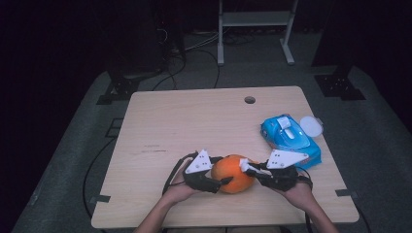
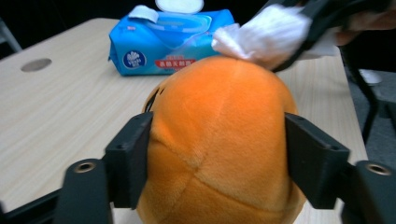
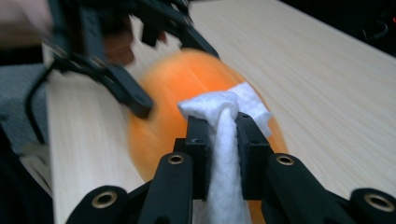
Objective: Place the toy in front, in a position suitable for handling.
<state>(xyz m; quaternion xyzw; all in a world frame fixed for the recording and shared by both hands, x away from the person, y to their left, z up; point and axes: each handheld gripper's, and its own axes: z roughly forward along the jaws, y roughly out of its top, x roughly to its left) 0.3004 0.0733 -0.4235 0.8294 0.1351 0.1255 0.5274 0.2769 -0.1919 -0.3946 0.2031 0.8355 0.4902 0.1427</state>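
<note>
An orange plush toy (image 1: 234,173) lies near the front edge of the wooden table (image 1: 194,121). My left gripper (image 1: 219,171) is shut on the orange plush toy (image 2: 219,140), one black jaw pressing each side. My right gripper (image 1: 252,170) comes in from the right and is shut on a white wet wipe (image 3: 224,135). The bunched end of the white wipe (image 2: 266,39) rests on top of the orange toy (image 3: 187,93). In the right gripper view the left gripper (image 3: 116,60) is blurred behind the toy.
A blue pack of wet wipes (image 1: 290,138) lies at the table's right edge, its round white lid (image 1: 311,126) flipped open. A cable hole (image 1: 249,100) sits near the far edge. A metal stand (image 1: 255,29) is on the floor beyond the table.
</note>
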